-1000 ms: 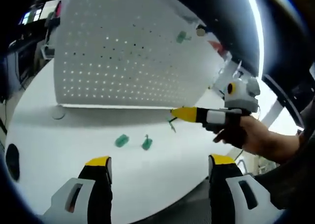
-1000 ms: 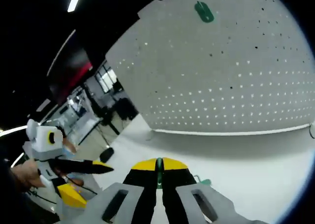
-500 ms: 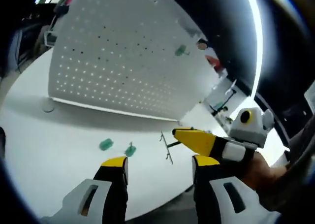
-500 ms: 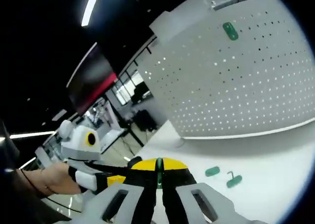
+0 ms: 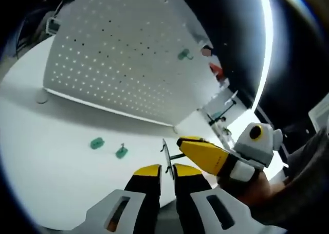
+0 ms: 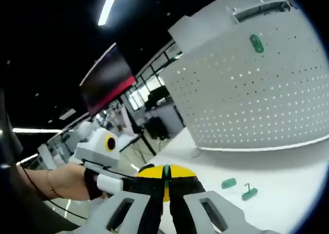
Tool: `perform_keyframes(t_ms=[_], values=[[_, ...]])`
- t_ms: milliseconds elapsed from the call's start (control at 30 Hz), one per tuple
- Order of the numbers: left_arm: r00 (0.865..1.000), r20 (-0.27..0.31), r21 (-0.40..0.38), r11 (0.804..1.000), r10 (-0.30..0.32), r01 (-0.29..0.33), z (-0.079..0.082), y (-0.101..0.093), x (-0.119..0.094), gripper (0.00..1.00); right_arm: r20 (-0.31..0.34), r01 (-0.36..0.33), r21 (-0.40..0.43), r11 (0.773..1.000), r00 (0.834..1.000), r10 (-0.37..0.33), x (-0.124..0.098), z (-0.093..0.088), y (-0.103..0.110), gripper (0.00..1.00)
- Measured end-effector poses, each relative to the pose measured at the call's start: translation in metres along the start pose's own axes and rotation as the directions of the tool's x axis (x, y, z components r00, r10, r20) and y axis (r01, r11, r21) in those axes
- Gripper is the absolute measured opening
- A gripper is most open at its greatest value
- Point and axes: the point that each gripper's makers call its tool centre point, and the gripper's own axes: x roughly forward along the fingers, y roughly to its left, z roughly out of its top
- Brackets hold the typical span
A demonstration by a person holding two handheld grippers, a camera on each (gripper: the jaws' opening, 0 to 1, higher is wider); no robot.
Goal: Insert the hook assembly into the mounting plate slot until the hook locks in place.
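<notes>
A: How do the tongs stand?

B: In the left gripper view the left gripper (image 5: pixel 165 168) has its jaws nearly together, a narrow gap between the yellow tips, with the thin wire hook (image 5: pixel 165 150) standing just above that gap. Whether the jaws touch the hook cannot be told. The right gripper (image 5: pixel 181 141) comes in from the right, jaws pressed together on the hook's stem.

A: And from the other side?

B: In the right gripper view the right gripper (image 6: pixel 165 169) is closed tight, a green sliver showing in the seam. The left gripper (image 6: pixel 134 181) reaches in from the left, held by a hand (image 6: pixel 61 180).

A: The surface?

B: A white table (image 5: pixel 51 162) with two green pieces (image 5: pixel 96 143) (image 5: pixel 121 152) lying near each other. The white pegboard (image 5: pixel 113 59) stands upright behind, one green piece (image 5: pixel 183 54) fixed high on it.

A: The room?

B: Dark, with a ceiling light strip (image 6: pixel 109 6) and windows (image 6: pixel 149 92) behind.
</notes>
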Motion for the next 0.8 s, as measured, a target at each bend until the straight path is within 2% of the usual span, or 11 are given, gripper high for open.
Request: perform_keyframes(t_ms=[100,300,433,533,633,700,800], values=[[1.000,0.017,-0.009,1.000,-0.013,0.013,0.0028,-0.0020,-0.0026,0.06,0.007,-0.009,-0.041,0.999,1.000,0.009,-0.0001,0.0018,0.0055,0.00],[0.999,0.026,0.000,1.000,-0.021,0.021,0.0045,-0.0046,-0.0044,0.04,0.015,-0.013,-0.050,0.999,1.000,0.014,-0.0012,0.0042,0.0062,0.00],[0.999,0.034,0.022,1.000,-0.003,0.002,0.0068,-0.0049,-0.0052,0.03,0.016,-0.014,-0.080,0.997,1.000,0.015,-0.0023,0.0045,0.0091,0.00],[0.999,0.035,0.011,1.000,0.013,-0.014,0.0081,-0.0028,-0.0058,0.02,0.021,-0.007,-0.083,0.996,1.000,0.009,-0.0010,0.0048,0.0088,0.01],[0.999,0.031,0.052,0.998,0.040,-0.042,0.0089,-0.0013,-0.0069,0.02,0.007,-0.010,-0.059,0.998,1.000,0.010,-0.0001,0.0038,0.0077,0.01],[0.998,0.024,0.116,0.991,0.063,-0.065,0.0097,-0.0006,-0.0077,0.01,0.002,-0.010,-0.020,1.000,1.000,0.010,-0.0008,0.0026,0.0064,0.03],[0.996,0.002,0.173,0.981,0.087,-0.086,0.0083,0.0000,-0.0066,0.01,0.003,-0.005,-0.006,1.000,1.000,0.005,-0.0020,0.0035,0.0053,0.04]])
